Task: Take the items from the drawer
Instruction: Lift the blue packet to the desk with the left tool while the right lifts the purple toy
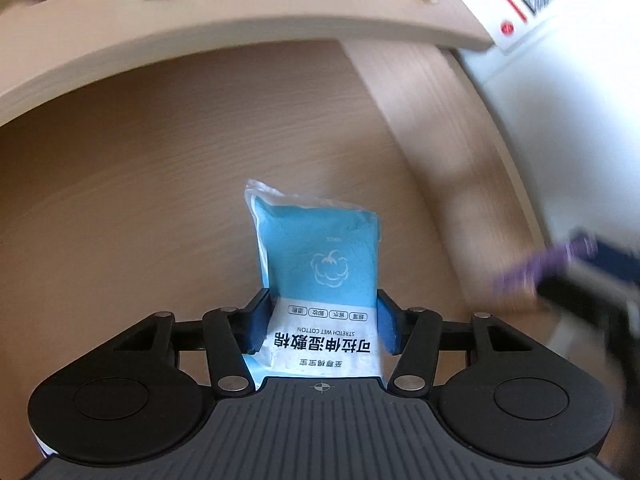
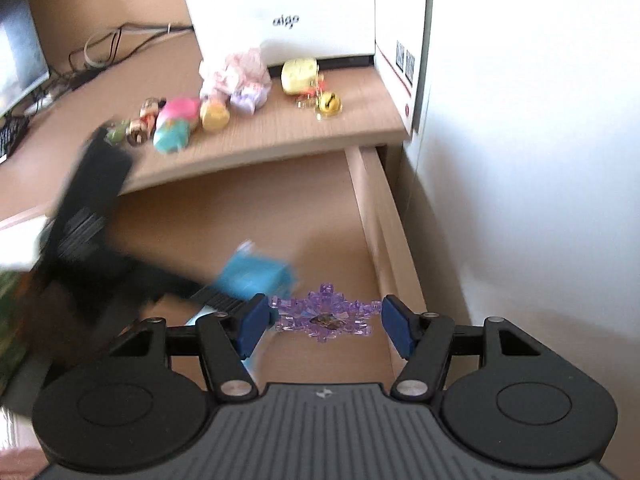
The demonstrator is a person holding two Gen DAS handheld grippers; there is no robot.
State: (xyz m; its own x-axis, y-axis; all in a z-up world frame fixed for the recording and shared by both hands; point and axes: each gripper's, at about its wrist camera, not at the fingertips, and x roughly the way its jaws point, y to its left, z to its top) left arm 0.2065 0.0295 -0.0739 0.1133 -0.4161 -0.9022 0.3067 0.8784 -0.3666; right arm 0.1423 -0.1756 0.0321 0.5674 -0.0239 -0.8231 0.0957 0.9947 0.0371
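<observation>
Left gripper (image 1: 323,322) is clamped on a blue and white packet of wet cotton pads (image 1: 320,280), its blue fingers (image 1: 258,322) pressing both sides of the packet, which hangs above the open drawer (image 1: 160,200). Right gripper (image 2: 323,322) holds a purple snowflake ornament (image 2: 324,316) between its fingers (image 2: 252,324), touching at the left tip and seemingly at the right, just above the drawer's right wall (image 2: 380,220). Beyond, on the desk top (image 2: 280,136), sit a row of small toys (image 2: 176,124), a gold bell (image 2: 329,103) and a white box (image 2: 280,8). Both views are partly blurred.
</observation>
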